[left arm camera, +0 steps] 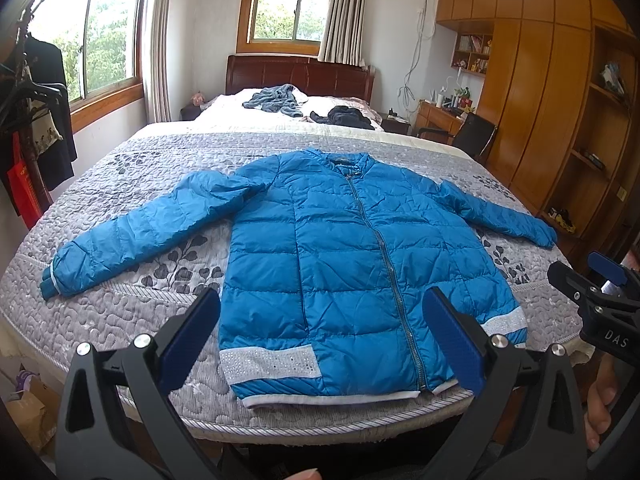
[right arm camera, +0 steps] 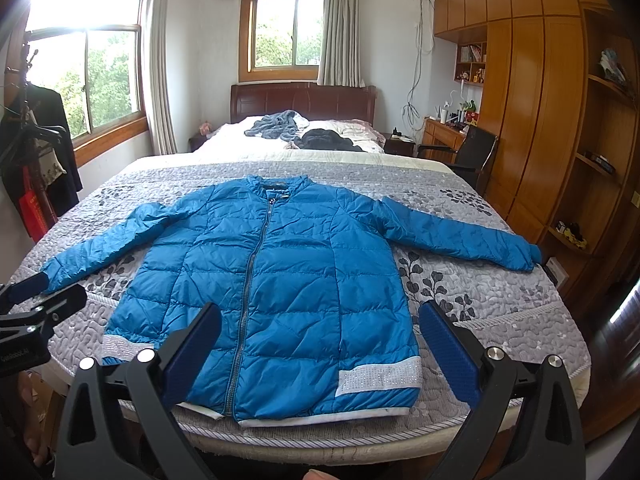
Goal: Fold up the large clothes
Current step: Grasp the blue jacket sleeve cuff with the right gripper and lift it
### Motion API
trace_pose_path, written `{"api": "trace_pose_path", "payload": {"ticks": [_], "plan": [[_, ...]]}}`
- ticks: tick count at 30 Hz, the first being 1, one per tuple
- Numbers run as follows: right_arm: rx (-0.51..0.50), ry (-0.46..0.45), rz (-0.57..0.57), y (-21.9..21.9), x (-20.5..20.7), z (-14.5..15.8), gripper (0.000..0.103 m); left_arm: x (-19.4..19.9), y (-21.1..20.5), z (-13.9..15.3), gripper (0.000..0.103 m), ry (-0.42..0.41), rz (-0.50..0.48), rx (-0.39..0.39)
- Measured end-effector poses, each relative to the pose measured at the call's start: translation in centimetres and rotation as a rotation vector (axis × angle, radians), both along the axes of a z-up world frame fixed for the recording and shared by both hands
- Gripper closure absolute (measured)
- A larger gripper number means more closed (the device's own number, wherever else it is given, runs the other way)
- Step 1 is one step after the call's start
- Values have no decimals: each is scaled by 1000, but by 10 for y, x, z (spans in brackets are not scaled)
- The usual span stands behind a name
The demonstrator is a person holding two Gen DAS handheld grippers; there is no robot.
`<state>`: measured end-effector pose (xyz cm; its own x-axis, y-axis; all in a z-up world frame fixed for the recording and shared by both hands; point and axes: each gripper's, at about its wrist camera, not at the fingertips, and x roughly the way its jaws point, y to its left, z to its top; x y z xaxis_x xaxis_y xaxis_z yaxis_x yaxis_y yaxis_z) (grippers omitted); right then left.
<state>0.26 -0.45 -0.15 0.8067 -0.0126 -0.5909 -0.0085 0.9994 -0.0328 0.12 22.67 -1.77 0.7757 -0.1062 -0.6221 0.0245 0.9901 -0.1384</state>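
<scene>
- The left gripper (left arm camera: pixel 320 344) is hanging at the foot edge of the bed (left arm camera: pixel 120 312), its two blue-padded fingers (left arm camera: pixel 188 336) spread wide and gripping nothing; the jacket's hem is showing in the gap between them.
- The right gripper (right arm camera: pixel 320 348) is hovering beside it in the same attitude, its fingers (right arm camera: pixel 448 348) set wide apart and empty, looking up the bed from a spot a little further toward the wardrobe side.
- Each gripper is appearing at the rim of the other's view, so the two are standing close together, side by side, with a hand (left arm camera: pixel 600 400) partly showing behind the handles.
- The blue puffer jacket (left arm camera: pixel 340 248) is lying flat and face up on the grey quilted cover, zipped, straight ahead of both grippers; its hem is nearest them and its collar is pointing away toward the headboard, so its long axis is running directly away from the fingers.
- The sleeves are stretching out sideways across that axis: one sleeve (left arm camera: pixel 132 236) is reaching toward the window side, the other sleeve (right arm camera: pixel 460 232) toward the wardrobe side, each cuff well apart from the body.
- Judging from this layout, the window-side sleeve is lying nearer the left gripper and the wardrobe-side sleeve nearer the right, so each would be reaching outward and forward to its own side to begin folding.
- Other crumpled clothes are sitting far off by the pillows, well clear of the jacket.
</scene>
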Motion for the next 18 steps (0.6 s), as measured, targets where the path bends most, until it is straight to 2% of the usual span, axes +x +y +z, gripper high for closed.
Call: {"api": "trace_pose_path", "payload": {"ticks": [6, 11, 15, 18], "plan": [[-2, 4, -4, -1, 3, -2, 4, 3, -1, -2, 3, 3, -4, -3], [2, 22, -16, -14, 23, -10, 4, 20, 4, -11, 3, 25, -40, -68], [33, 30, -68, -47, 49, -19, 4, 39, 5, -15, 3, -18, -59, -78], [132, 18, -123, -90, 70, -28, 4, 58, 3, -19, 3, -49, -103, -94]]}}
